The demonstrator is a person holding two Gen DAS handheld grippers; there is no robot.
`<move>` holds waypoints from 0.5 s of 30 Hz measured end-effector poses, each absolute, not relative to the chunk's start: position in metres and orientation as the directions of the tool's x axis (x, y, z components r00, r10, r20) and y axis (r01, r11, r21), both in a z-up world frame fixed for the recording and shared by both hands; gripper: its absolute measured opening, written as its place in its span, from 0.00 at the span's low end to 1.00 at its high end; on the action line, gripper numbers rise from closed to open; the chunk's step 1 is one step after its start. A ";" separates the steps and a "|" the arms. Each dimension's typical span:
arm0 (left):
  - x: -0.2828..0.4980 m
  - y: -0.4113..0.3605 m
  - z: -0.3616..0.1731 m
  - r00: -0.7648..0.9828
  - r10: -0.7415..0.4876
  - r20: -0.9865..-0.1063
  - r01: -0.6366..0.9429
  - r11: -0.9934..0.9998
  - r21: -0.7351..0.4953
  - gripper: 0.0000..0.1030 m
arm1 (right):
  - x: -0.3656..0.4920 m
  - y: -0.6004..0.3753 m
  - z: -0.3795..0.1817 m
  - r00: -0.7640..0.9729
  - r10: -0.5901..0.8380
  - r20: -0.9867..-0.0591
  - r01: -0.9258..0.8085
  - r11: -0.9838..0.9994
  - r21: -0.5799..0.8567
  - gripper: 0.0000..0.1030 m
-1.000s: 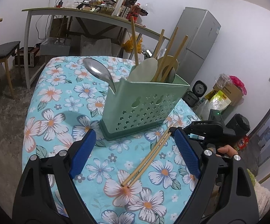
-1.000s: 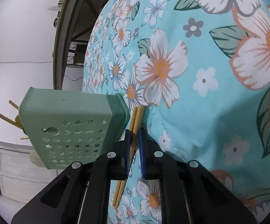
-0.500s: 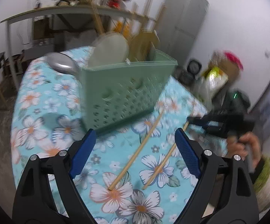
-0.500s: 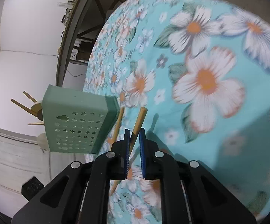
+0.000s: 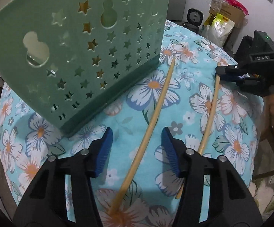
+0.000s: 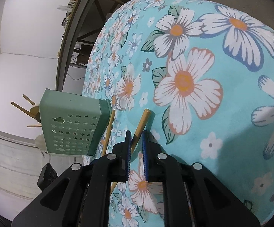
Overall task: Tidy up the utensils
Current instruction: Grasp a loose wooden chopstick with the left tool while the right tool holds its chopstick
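Note:
A green utensil holder (image 5: 76, 49) with star cut-outs stands on the floral tablecloth (image 5: 231, 106); wooden handles stick out of it in the right wrist view (image 6: 70, 124). Two wooden chopsticks lie on the cloth. My left gripper (image 5: 137, 151) is open, its fingers on either side of the left chopstick (image 5: 152, 121), close above the cloth. My right gripper (image 6: 137, 141) is shut on the thick end of the right chopstick (image 5: 210, 109), seen in the right wrist view (image 6: 141, 126). The right gripper shows in the left wrist view (image 5: 231, 73).
A long table (image 6: 74, 37) with clutter stands beyond the cloth's far end. Bags and a box (image 5: 224, 20) sit on the floor at the right. The cloth's edge drops off near the right gripper.
The two chopsticks, side by side before, now lie apart; my right gripper pulled one to the right. My left gripper moved in low, narrowed and straddles the other chopstick.

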State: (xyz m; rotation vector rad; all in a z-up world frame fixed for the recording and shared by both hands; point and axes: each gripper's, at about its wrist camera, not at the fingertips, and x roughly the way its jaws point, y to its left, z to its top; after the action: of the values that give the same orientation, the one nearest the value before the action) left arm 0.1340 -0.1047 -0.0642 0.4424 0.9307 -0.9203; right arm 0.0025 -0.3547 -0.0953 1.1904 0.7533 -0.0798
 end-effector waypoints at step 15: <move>0.122 -0.072 -0.054 0.275 -0.476 -0.835 0.794 0.602 -0.082 0.12 | 0.006 -0.357 -0.096 0.760 0.337 -0.555 0.418 0.400 0.815 0.11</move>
State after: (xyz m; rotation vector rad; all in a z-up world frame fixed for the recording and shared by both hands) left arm 0.1224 -0.0719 -0.0544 0.3885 0.9570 -0.8830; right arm 0.0064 -0.3566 -0.0964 1.1899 0.7514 -0.0577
